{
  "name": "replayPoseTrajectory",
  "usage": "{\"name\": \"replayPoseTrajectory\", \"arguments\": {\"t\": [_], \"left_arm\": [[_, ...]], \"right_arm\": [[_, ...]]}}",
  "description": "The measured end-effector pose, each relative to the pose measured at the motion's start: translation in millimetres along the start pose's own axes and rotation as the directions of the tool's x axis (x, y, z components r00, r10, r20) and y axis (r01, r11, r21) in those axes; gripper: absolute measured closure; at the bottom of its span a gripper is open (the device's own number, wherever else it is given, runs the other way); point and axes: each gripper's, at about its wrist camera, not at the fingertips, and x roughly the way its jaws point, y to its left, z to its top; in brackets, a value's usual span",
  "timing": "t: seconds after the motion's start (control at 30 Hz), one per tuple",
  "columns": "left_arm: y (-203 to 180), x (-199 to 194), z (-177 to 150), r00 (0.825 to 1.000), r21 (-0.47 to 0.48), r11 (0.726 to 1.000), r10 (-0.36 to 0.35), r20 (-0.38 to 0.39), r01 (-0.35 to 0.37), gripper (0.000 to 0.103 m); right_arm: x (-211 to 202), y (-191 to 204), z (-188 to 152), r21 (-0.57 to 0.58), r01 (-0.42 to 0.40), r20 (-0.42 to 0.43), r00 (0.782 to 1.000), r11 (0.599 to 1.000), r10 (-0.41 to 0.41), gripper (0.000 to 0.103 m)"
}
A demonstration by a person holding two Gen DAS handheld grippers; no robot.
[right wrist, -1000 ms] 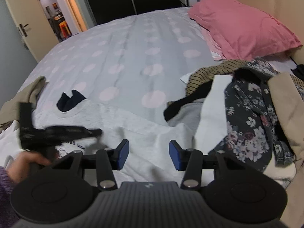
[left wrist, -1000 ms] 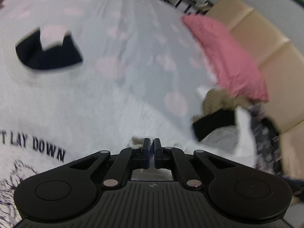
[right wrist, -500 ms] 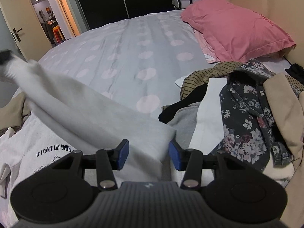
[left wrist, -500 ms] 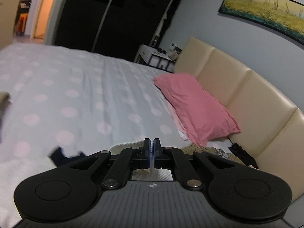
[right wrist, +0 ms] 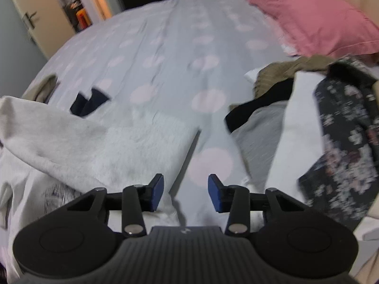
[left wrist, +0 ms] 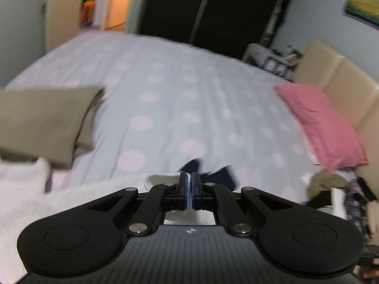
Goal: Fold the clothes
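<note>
Sleeve fold underway: left gripper (left wrist: 189,190) clenched on white sweatshirt (right wrist: 113,146) cuff over near-left bed (right wrist: 180,47), right gripper (right wrist: 185,193) jaws narrowing, empty; next, lay sleeve across.

A pink pillow (right wrist: 315,16) is laid at the head end of the bed (right wrist: 165,47), against a beige padded headboard (left wrist: 341,75). An open door (right wrist: 35,21) is seen beyond the bed's far corner.

We are in a home bedroom: a bed with a dotted duvet (left wrist: 180,108), a pink pillow (left wrist: 322,123), a padded headboard (left wrist: 341,80), dark wardrobe doors (left wrist: 213,9).
</note>
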Motion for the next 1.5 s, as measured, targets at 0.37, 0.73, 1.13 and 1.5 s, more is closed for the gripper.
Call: {"name": "replayPoseTrajectory", "arguments": {"t": [0.37,0.73,1.13,1.5], "left_arm": [[79,35,-59,0.987,-0.082,0.994,0.054,-0.148,-0.066,0.087],[85,77,-111,0.967,-0.052,0.996,0.054,-0.249,-0.069,0.071],[112,47,-103,0.967,-0.096,0.983,0.130,-0.219,-0.154,0.074],[228,-88,-80,0.935,-0.227,0.907,0.343,-0.093,-0.356,0.065]], "right_arm": [[30,29,-12,-0.111,-0.016,-0.057,0.998,0.994,0.010,0.059],[70,51,-22,-0.104,-0.055,-0.153,0.988,0.993,0.039,0.082],[77,58,-31,-0.129,-0.024,-0.239,0.971,0.991,-0.007,0.084],[45,82,-32,-0.241,-0.052,-0.166,0.986,0.969,0.011,0.072]]}}
